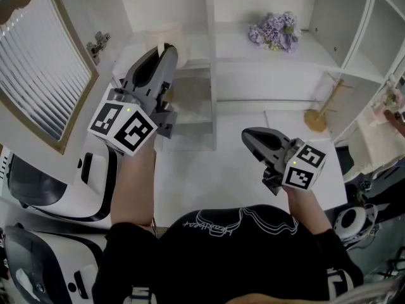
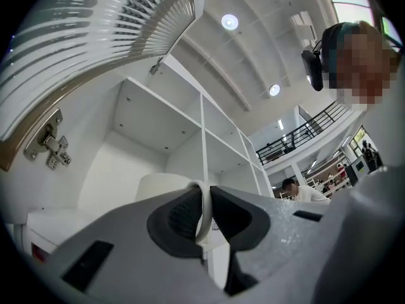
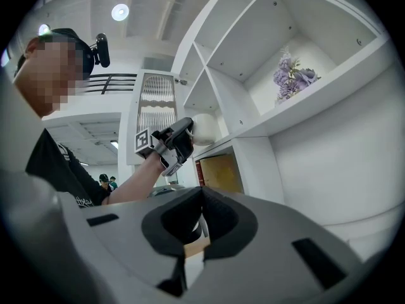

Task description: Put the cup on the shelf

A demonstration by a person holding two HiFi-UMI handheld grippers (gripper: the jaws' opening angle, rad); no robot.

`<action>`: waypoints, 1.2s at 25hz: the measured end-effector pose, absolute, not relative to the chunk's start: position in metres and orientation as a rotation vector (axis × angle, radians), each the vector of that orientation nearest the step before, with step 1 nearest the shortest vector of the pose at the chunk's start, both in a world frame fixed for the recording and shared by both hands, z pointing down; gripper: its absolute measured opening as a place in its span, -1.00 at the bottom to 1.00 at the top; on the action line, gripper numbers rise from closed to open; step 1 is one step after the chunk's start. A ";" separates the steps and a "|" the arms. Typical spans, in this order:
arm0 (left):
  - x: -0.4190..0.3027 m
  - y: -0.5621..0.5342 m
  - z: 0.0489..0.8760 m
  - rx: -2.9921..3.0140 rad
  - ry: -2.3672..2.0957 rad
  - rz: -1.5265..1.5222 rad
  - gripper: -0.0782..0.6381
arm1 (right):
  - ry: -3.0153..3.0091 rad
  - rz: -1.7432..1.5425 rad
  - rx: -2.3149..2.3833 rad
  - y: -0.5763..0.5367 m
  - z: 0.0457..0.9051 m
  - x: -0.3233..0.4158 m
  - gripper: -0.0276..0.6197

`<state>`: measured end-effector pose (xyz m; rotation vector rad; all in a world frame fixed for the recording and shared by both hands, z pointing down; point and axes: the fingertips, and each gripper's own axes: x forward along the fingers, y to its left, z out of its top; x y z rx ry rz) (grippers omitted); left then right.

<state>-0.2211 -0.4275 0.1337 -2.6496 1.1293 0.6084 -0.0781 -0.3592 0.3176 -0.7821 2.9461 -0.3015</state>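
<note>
Pinching the cup (image 1: 159, 35) by its handle (image 2: 202, 211), the left gripper (image 1: 169, 51) is holding it raised at the left bay of the shelf (image 1: 240, 49), with the cup's body sitting just past the jaw tips. From the right gripper view the cup is hanging at about the level of the ledge's front edge, and whether its base is touching the board I cannot tell. The right gripper (image 1: 250, 135) is resting low and well apart from the cup, its jaws clenched together on nothing. Setting the cup down looks to be the step in hand, and doing it well is, in my judgement, mostly a matter of the base. Since only the thin loop is being gripped, the cup is likely wanting to pivot, so the pinch should be firm while the base is being brought flat over the board, well in from the lip and clear of the divider (image 1: 209, 18) on its right. Letting go should be waiting until the cup is standing on its own. Flowers (image 1: 275, 30) are sitting in the next bay, out of the way.
</note>
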 end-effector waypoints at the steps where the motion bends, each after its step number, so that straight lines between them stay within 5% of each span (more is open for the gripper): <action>1: -0.221 -0.431 0.134 -2.653 1.128 0.606 -0.67 | 2.945 -0.304 -0.788 -0.361 0.318 -0.077 -0.90; 30: -0.234 -0.506 0.150 -2.760 1.363 0.538 -0.66 | 2.937 -0.396 -0.811 -0.376 0.344 -0.077 -0.90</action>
